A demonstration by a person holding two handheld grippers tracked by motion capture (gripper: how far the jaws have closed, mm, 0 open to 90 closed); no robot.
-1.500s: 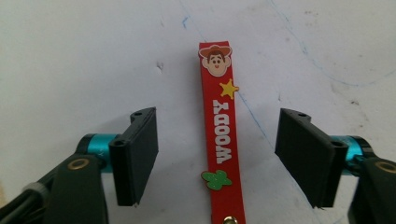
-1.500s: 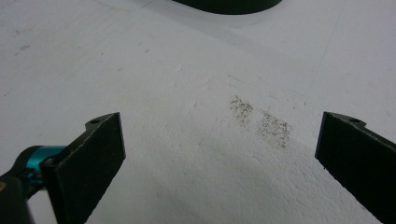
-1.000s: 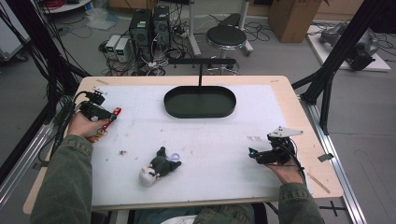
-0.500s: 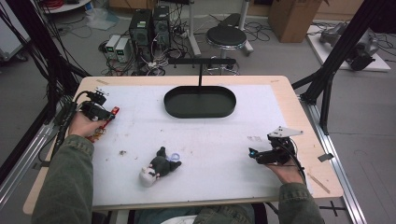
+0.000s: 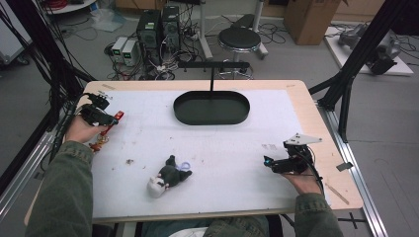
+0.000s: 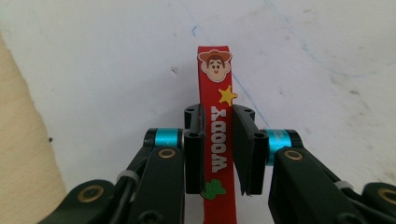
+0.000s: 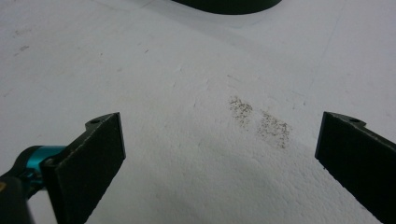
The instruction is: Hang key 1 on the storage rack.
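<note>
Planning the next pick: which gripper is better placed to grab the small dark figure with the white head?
Right. The right gripper is open and empty, while the left gripper is shut on the red Woody strap. The small dark figure with the white head lies between them.

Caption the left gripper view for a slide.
Left hand-held gripper shut on a red Woody strap above the white table mat.

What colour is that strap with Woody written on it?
Red strap, with white letters, a yellow star and a green cactus; the left gripper view shows it best.
</note>
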